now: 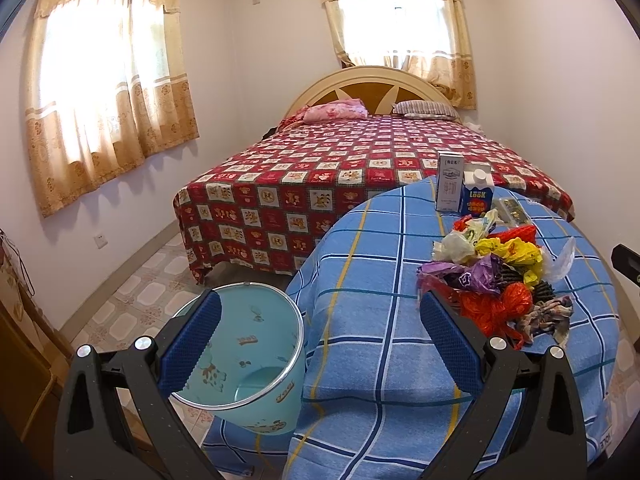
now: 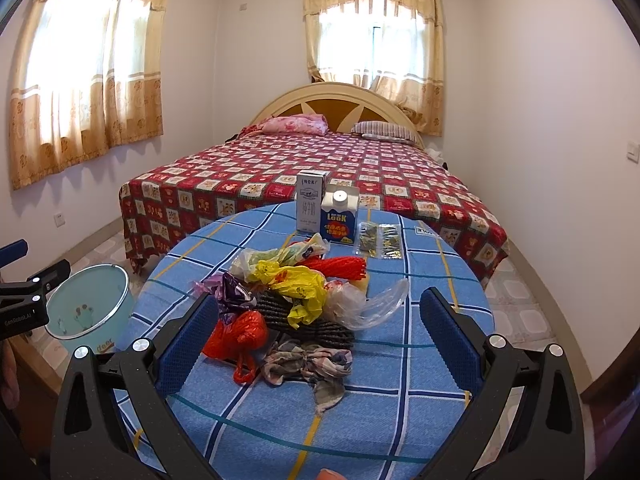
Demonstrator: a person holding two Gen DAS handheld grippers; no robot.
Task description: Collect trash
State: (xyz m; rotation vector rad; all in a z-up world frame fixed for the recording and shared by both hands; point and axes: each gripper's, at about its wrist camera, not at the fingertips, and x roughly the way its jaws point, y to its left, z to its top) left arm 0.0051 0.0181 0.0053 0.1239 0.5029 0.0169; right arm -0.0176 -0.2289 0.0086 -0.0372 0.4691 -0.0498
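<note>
A pile of crumpled plastic bags and wrappers [image 2: 296, 300] lies on a round table under a blue checked cloth [image 2: 380, 400]; the pile also shows in the left wrist view [image 1: 500, 276]. A white carton [image 2: 309, 207] and a blue carton [image 2: 340, 220] stand behind it. A light blue bin [image 1: 244, 360] stands on the floor left of the table; it also shows in the right wrist view [image 2: 90, 308]. My left gripper [image 1: 320, 344] is open and empty, between bin and pile. My right gripper [image 2: 320, 340] is open and empty, just before the pile.
A bed with a red patterned cover [image 2: 312, 168] stands behind the table. A flat packet [image 2: 378, 240] lies right of the cartons. A wooden cabinet [image 1: 24, 360] is at the far left. Tiled floor [image 1: 140, 292] surrounds the bin.
</note>
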